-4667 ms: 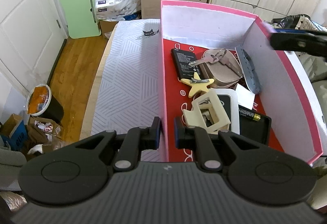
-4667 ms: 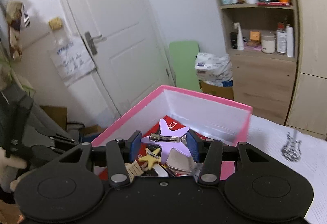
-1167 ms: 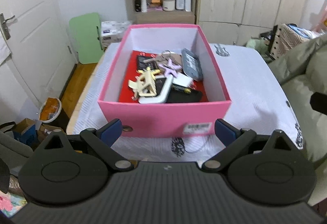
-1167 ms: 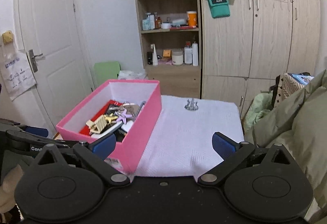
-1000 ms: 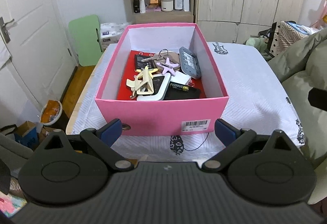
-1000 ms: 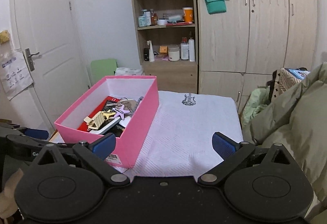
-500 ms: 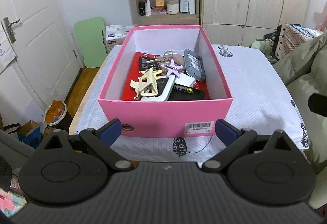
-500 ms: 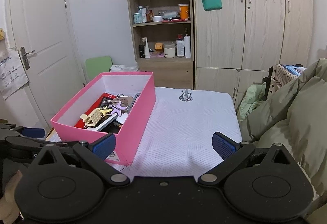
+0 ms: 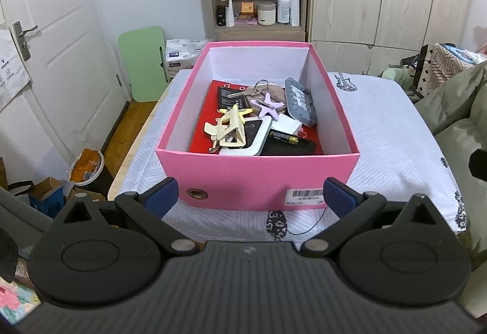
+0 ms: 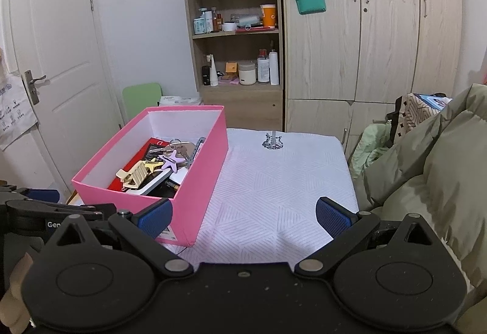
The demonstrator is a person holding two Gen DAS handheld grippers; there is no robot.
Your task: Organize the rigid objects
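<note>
A pink box (image 9: 258, 175) stands on the white-clothed table (image 9: 389, 133). In it lie a purple star clip (image 9: 268, 104), a cream claw clip (image 9: 231, 130), a yellow star clip (image 9: 236, 112), keys (image 9: 258, 90), a battery (image 9: 284, 137), a grey strip (image 9: 299, 101) and a white device (image 9: 254, 136). My left gripper (image 9: 249, 197) is open and empty, just short of the box's near wall. My right gripper (image 10: 243, 216) is open and empty, near the table's front edge, right of the box (image 10: 197, 181).
A wooden shelf unit (image 10: 237, 29) with bottles and wardrobes (image 10: 380, 44) stand behind the table. An olive duvet (image 10: 435, 169) lies at the right. A white door (image 9: 45, 44), a green board (image 9: 143, 60) and a floor bin (image 9: 88, 163) are at the left.
Earlier the right gripper held the purple star clip over the box; it now lies inside. The left gripper, earlier shut, is now open. Both pulled back from the box.
</note>
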